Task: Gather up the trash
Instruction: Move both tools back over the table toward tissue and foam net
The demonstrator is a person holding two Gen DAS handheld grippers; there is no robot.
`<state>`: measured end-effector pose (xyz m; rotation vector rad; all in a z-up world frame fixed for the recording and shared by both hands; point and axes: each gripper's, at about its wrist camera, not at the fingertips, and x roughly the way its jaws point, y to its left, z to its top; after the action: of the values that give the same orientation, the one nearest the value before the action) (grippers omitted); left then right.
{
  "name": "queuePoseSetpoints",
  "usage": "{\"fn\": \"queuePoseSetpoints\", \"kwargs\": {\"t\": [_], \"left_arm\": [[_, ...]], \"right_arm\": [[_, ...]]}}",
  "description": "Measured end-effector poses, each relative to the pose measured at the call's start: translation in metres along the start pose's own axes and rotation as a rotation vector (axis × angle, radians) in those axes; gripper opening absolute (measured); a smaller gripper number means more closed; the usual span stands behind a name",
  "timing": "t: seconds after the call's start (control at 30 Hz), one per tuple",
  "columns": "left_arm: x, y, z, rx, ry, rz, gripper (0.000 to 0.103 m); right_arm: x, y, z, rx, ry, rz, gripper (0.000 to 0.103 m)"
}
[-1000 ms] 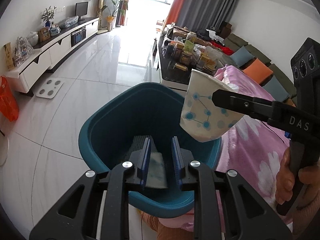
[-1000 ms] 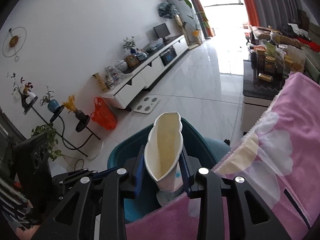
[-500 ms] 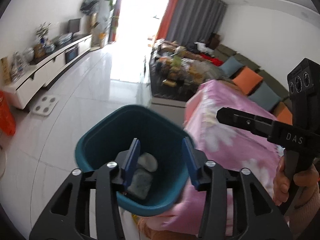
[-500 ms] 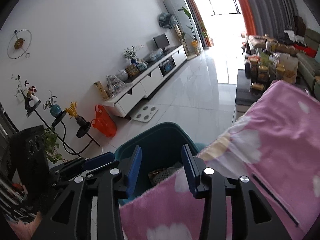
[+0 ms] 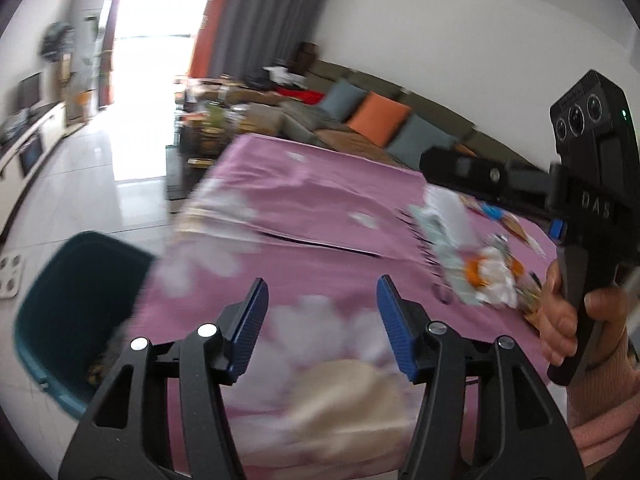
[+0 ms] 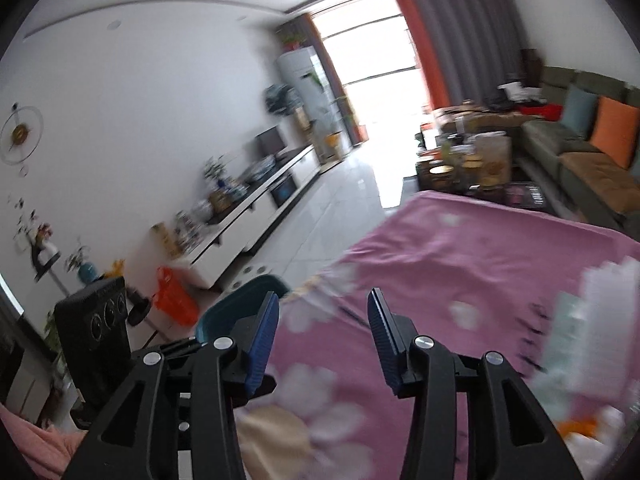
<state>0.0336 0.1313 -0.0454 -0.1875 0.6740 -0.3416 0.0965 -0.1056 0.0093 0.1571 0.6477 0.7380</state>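
My left gripper point(image 5: 320, 300) is open and empty over the pink flowered blanket point(image 5: 320, 208). My right gripper point(image 6: 322, 316) is open and empty over the same blanket point(image 6: 460, 248); its body shows in the left wrist view point(image 5: 576, 184). A heap of crumpled wrappers and tissue point(image 5: 476, 264) lies on the blanket to the right, blurred; it also shows in the right wrist view point(image 6: 588, 320). The teal trash bin point(image 5: 76, 292) stands on the floor at the blanket's left edge, with rubbish dimly visible inside, and its rim shows in the right wrist view point(image 6: 240, 300).
A cluttered coffee table point(image 6: 468, 168) and a sofa with orange and grey cushions point(image 5: 376, 120) stand beyond the blanket. A white TV cabinet point(image 6: 256, 216) runs along the left wall. An orange bag point(image 6: 174, 296) and a white scale point(image 5: 10, 276) are on the tiled floor.
The right gripper opened and the paper cup it held left it. Both grippers swung right from over the bin to over the blanket. The left gripper opened wide.
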Motion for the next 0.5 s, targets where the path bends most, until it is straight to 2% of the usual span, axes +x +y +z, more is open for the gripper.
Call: {"fn": "queuePoseSetpoints", "kwargs": {"t": [0.23, 0.5], "left_arm": [[0.034, -0.064, -0.012, 0.119, 0.075, -0.134, 0.057], [0.06, -0.128, -0.022, 0.228, 0.141, -0.267, 0.056]], "right_arm": [[-0.064, -0.061, -0.017, 0.074, -0.061, -0.19, 0.045], [-0.12, -0.123, -0.034, 0.182, -0.125, -0.336, 0.045]]}}
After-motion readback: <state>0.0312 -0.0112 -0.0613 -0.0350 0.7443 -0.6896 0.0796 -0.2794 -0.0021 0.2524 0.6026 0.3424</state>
